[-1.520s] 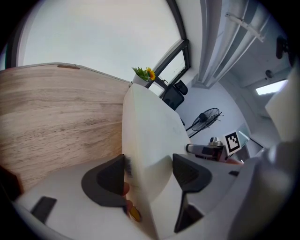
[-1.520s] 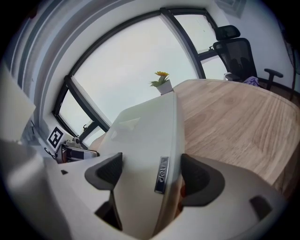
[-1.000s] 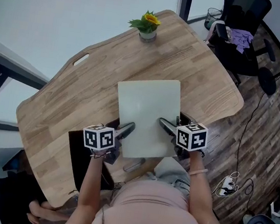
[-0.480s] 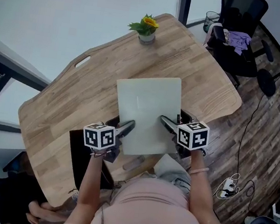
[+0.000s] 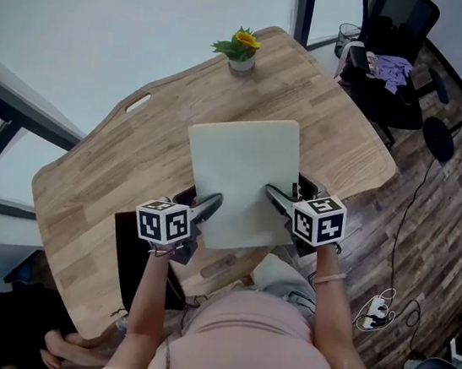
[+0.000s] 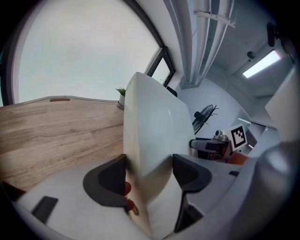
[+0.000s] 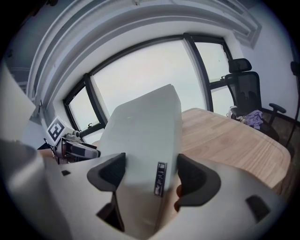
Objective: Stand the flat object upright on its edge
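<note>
Compared with a second ago, the board (image 5: pixel 241 172) has lifted its far edge and swung it toward the head camera, so it now tilts up off the table (image 5: pixel 105 170) rather than lying flat. That wooden table carries little else; a potted flower (image 5: pixel 243 49) stands well apart at its far end. The pale board hangs above the table's near side, held at both near corners. The left gripper (image 6: pixel 149 171) pinches one corner, with a pad pressed against each face. The right gripper (image 7: pixel 151 176) straddles the other corner, and its jaws are closing on the board with the pads already against it.

To do this step well, I judge that both grippers should turn together about one line (any twist between them would rack the slab). The lower edge should be set down on the wood before either grip loosens. The faces look smooth, so easing the clamp early risks a slip, and the narrow edge may topple once freed.
</note>
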`<state>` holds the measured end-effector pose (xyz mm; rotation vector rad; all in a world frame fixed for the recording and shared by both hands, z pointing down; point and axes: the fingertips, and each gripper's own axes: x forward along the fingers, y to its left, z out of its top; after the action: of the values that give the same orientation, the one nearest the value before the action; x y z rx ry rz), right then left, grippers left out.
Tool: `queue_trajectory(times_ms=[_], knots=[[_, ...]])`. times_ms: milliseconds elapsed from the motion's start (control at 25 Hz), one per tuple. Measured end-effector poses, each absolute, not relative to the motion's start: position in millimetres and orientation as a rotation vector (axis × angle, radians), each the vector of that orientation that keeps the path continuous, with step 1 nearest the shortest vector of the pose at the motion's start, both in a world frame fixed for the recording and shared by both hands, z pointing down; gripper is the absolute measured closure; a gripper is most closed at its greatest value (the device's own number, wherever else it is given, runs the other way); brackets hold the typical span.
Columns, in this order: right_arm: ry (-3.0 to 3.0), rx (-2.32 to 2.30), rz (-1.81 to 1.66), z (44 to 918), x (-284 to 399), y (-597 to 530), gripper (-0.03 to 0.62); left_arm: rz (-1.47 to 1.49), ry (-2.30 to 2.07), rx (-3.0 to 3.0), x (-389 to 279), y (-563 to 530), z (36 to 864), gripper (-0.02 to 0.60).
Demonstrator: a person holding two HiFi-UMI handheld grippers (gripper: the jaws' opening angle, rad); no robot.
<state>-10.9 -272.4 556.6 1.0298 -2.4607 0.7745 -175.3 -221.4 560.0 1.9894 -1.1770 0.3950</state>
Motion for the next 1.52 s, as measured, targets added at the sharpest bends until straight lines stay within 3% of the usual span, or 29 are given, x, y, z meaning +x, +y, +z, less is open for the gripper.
queue_trajectory(times_ms=[1520], knots=[[-2.592, 1.102, 0.417, 508.3, -24.3, -294.3, 0.260, 0.394, -1.406, 2.165, -188.3, -247.5, 514.6, 0.276]])
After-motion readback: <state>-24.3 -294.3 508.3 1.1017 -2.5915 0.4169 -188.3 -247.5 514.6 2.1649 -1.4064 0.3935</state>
